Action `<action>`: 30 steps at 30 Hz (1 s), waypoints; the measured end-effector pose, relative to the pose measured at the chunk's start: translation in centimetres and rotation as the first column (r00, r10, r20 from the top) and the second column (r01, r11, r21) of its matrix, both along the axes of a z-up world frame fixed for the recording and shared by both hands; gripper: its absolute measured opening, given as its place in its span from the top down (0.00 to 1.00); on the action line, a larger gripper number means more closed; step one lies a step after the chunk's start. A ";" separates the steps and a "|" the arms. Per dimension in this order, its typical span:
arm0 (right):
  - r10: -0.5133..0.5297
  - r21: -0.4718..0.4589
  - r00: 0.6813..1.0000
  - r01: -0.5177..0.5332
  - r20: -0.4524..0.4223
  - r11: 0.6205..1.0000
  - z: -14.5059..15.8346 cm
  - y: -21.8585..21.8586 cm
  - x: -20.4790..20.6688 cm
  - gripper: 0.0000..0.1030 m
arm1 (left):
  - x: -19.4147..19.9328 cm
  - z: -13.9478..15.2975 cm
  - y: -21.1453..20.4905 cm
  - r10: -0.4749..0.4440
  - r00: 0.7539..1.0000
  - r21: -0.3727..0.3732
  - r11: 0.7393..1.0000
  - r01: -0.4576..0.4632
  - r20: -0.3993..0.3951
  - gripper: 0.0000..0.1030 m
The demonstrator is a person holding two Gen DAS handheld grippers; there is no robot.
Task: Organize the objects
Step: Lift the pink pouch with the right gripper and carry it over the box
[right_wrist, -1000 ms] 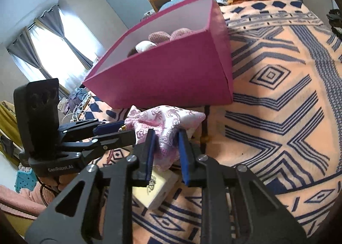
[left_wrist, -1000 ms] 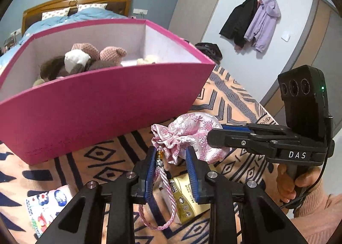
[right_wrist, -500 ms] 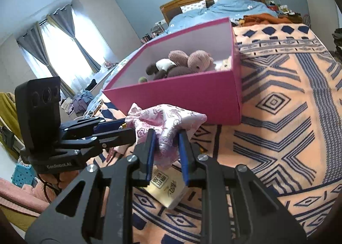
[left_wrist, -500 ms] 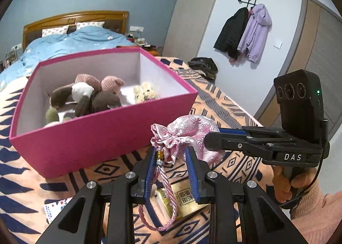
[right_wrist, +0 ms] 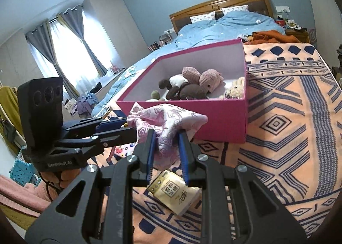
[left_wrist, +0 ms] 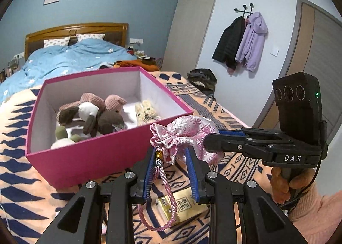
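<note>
While both tools grip, pouch [left_wrist: 188,134] higher than before.

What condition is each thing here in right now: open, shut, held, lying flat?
Pink pouch: drawn shut, held above the blanket by both grippers.
Left hand-held gripper: shut on the pouch neck.
Right hand-held gripper: shut on the pouch.
Pink box: open, holding stuffed toys.
Yellow packet: lying flat on the blanket.

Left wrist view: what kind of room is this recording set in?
A home bedroom: a bed with a wooden headboard and blue duvet, coats hung on a wall hook, and curtains at the window.
</note>
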State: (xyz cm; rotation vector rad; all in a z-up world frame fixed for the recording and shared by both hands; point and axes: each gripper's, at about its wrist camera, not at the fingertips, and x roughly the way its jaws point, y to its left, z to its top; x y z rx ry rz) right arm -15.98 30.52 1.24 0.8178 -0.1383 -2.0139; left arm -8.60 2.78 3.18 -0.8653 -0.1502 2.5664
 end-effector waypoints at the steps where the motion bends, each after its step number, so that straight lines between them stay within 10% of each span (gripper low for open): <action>1: 0.002 -0.001 1.000 -0.002 -0.005 1.000 0.2 0.0 0.1 0.76 | 0.1 0.2 0.0 0.003 1.000 0.000 1.000 -0.003 -0.006 0.73; 30: 0.016 -0.023 0.989 -0.020 -0.150 1.000 5.8 -2.6 -3.1 0.76 | -2.9 4.9 -1.2 0.073 0.990 -0.021 0.997 -0.076 -0.124 0.73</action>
